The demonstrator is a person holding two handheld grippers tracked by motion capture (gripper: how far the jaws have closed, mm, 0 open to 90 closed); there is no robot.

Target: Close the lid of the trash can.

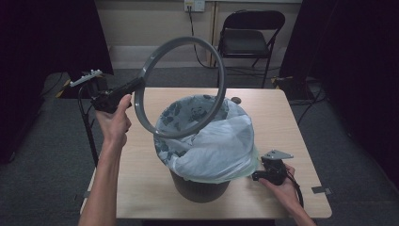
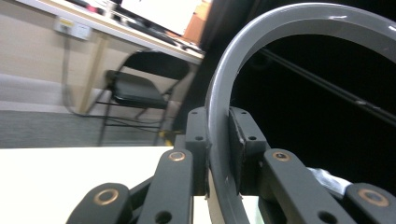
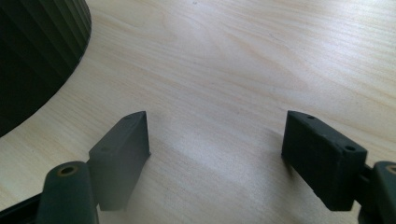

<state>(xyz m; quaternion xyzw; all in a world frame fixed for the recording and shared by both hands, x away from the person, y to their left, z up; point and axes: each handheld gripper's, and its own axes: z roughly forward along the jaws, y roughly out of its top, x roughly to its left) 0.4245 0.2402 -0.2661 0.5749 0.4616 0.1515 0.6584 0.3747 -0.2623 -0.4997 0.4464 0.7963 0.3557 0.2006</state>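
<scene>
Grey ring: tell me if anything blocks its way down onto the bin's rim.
Nothing visible does. The left gripper holds the grey ring tilted above the bagged bin; the right gripper rests open on the table.

A smooth grey plastic ring (image 1: 184,87) with a slight sheen. A thin, crinkled white plastic bag (image 1: 214,143) lines a dark ribbed bin (image 3: 35,56). The bench (image 3: 243,70) is pale, matt wood grain. Tool pads (image 3: 122,147) are matt black.

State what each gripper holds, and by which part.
The left gripper is shut on the grey ring, pinching its rim at the ring's left side. The right gripper is open, holding nothing.
</scene>
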